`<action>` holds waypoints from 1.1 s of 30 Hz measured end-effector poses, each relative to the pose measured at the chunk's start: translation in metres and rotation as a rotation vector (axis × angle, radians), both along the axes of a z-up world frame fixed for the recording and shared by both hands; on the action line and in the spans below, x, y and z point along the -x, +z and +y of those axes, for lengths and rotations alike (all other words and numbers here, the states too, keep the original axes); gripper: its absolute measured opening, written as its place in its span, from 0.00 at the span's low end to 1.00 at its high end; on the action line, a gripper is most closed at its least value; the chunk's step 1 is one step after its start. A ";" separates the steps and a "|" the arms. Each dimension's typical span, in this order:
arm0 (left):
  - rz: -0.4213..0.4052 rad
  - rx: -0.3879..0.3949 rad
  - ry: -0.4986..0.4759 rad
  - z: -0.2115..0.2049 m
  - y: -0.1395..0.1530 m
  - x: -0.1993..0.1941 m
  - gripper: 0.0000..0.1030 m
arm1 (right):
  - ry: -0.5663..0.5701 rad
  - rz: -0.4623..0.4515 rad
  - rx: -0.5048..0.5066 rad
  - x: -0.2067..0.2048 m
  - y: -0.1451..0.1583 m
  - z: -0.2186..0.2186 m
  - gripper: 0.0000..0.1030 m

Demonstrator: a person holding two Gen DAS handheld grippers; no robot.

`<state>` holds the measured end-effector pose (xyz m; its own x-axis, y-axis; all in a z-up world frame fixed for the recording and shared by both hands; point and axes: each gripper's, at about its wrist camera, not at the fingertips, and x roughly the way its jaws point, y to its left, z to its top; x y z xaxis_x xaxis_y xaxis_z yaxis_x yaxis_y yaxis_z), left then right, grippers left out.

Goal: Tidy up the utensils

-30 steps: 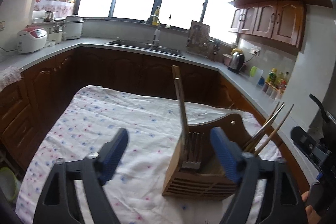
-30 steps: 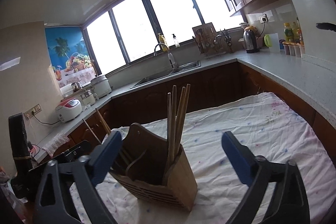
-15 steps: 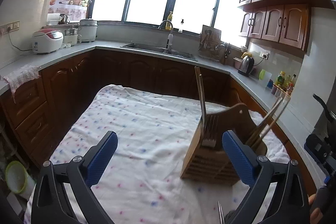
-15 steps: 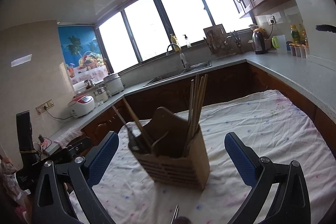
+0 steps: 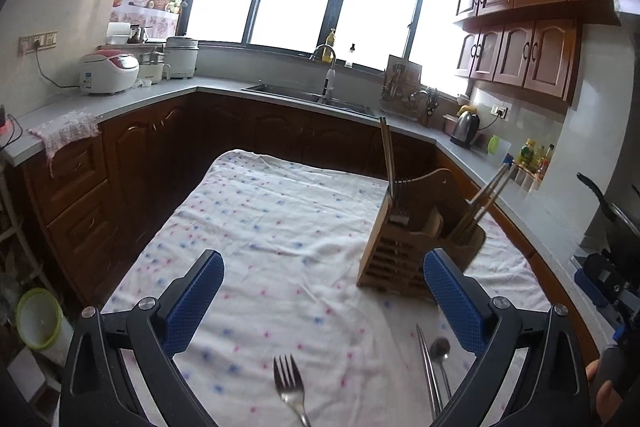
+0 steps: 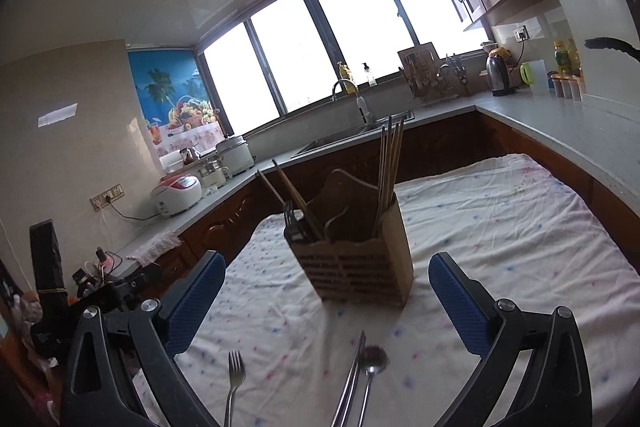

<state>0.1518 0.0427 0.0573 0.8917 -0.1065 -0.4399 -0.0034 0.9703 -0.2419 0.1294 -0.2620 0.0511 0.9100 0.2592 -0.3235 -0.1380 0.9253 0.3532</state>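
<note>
A wooden utensil holder (image 5: 416, 247) (image 6: 356, 247) stands upright on the spotted cloth, holding chopsticks (image 6: 390, 163) and forks (image 5: 399, 205). On the cloth nearer to me lie a metal fork (image 5: 290, 387) (image 6: 234, 383), a spoon (image 5: 440, 351) (image 6: 372, 363) and metal chopsticks (image 5: 426, 363) (image 6: 352, 383). My left gripper (image 5: 322, 299) is open and empty, well back from the holder, above the loose fork. My right gripper (image 6: 326, 295) is open and empty too, facing the holder, with the loose spoon and chopsticks below it.
The cloth-covered table (image 5: 256, 227) sits inside a U-shaped kitchen counter (image 5: 224, 87) with sink (image 5: 304, 95), rice cookers (image 5: 108, 71) and kettle (image 5: 464, 129). A green-rimmed bin (image 5: 38, 319) stands on the floor at left. A hand (image 5: 604, 391) shows at the right edge.
Both grippers drew back from the holder, which now looks smaller. The left jaws widened. The loose fork, spoon and chopsticks came into view at the bottom.
</note>
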 end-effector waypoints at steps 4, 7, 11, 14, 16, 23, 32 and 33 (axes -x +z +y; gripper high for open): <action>-0.006 -0.005 0.000 0.000 0.000 0.027 0.98 | 0.009 0.007 0.024 0.017 0.000 0.003 1.00; -0.011 -0.004 -0.007 0.000 0.001 0.044 0.99 | 0.016 -0.007 0.055 0.028 0.007 0.006 1.00; -0.029 0.006 -0.032 0.001 0.010 0.060 0.99 | 0.035 -0.037 0.112 0.042 0.024 0.011 1.00; -0.066 -0.006 -0.034 0.002 0.021 0.070 0.99 | 0.041 -0.071 0.151 0.054 0.040 0.014 1.00; -0.087 -0.017 -0.052 0.002 0.029 0.079 0.99 | 0.034 -0.103 0.174 0.064 0.050 0.016 1.00; -0.094 -0.059 -0.037 -0.007 0.007 0.108 0.99 | 0.002 -0.088 0.152 0.088 0.020 0.020 1.00; -0.180 -0.098 -0.015 -0.016 -0.041 0.136 0.99 | -0.038 -0.099 0.199 0.108 -0.029 0.029 1.00; -0.170 -0.099 -0.014 -0.018 -0.044 0.136 0.99 | -0.043 -0.105 0.206 0.111 -0.031 0.031 1.00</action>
<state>0.0157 0.0251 0.0132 0.9527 -0.0828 -0.2925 0.0426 0.9891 -0.1412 0.0182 -0.2314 0.0201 0.9503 0.1578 -0.2683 -0.1230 0.9822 0.1420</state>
